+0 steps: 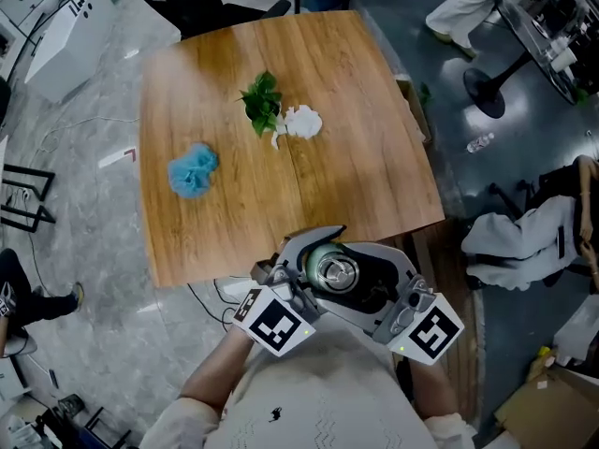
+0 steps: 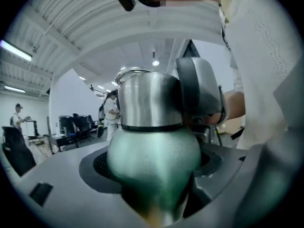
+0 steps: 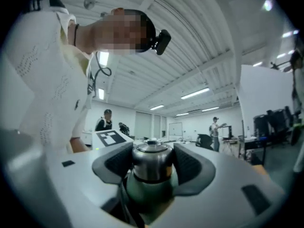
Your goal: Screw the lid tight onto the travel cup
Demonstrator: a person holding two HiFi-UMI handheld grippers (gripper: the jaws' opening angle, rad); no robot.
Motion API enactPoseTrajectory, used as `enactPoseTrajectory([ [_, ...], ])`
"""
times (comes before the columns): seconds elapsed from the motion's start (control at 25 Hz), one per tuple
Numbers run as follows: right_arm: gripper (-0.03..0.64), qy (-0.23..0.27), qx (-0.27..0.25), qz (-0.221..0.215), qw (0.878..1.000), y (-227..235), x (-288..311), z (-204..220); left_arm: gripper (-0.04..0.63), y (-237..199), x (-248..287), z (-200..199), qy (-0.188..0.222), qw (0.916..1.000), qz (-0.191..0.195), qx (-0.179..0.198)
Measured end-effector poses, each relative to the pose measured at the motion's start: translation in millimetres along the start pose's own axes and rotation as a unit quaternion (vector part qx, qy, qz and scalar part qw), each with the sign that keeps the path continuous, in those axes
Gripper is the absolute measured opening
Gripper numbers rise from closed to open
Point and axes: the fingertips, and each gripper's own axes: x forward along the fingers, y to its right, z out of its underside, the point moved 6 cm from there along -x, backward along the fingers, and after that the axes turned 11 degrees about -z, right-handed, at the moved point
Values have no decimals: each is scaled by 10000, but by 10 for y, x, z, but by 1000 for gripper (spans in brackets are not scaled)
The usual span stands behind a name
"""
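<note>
The travel cup [image 1: 334, 271] has a green body [image 2: 154, 151] and a steel lid [image 2: 149, 99] seated on top. I hold it upright close to my chest, just off the table's near edge. My left gripper [image 2: 154, 186] is shut on the green body, which fills the gap between its jaws. My right gripper [image 3: 151, 167] is shut on the steel lid [image 3: 151, 161], with its dark pads [image 3: 190, 167] pressed on both sides. In the head view the left gripper [image 1: 301, 283] is left of the cup and the right gripper [image 1: 379, 288] is to its right.
On the wooden table [image 1: 365, 176] ahead lie a green leafy sprig [image 1: 262, 101], a white object [image 1: 301, 122] and a blue fluffy ball [image 1: 192, 169]. A pale cloth [image 1: 524, 237] is draped over something to the right. People stand far off in the room.
</note>
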Motion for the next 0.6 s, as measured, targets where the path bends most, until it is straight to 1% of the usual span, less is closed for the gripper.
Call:
enactPoseTrajectory([
  [0.08, 258, -72, -92, 765, 9970, 39, 64, 42, 405, -36, 46, 54, -280, 9984, -475, 92],
  [0.12, 258, -140, -136, 1135, 9933, 51, 88, 70, 405, -44, 67, 78, -361, 9975, -604, 54],
  [0.16, 258, -243, -144, 1398, 9898, 51, 99, 103, 405, -47, 81, 96, -391, 9972, -645, -12],
  [0.2, 259, -348, -87, 1493, 9881, 38, 95, 137, 405, -45, 83, 107, -371, 9975, -599, -85],
  [0.24, 258, -413, 14, 1391, 9894, 18, 78, 161, 405, -39, 70, 108, -295, 9984, -465, -159],
  [0.28, 259, -416, 111, 1097, 9930, -1, 55, 169, 405, -32, 42, 98, -164, 9993, -227, -233],
  [0.36, 259, -330, 119, 210, 9992, -29, 24, 132, 405, 10, -27, 54, 120, 9981, 527, -301],
  [0.44, 276, -349, -96, -576, 9977, -71, 16, 83, 405, 102, -68, 23, 208, 9914, 1280, -200],
  [0.48, 276, -412, -172, -867, 9952, -98, 8, 73, 405, 141, -85, 16, 236, 9875, 1547, -172],
  [0.52, 276, -470, -188, -1087, 9928, -120, -10, 65, 405, 156, -105, 6, 314, 9841, 1737, -217],
  [0.6, 276, -441, -71, -1343, 9899, -133, -74, 26, 405, 117, -156, -54, 630, 9775, 1957, -472],
])
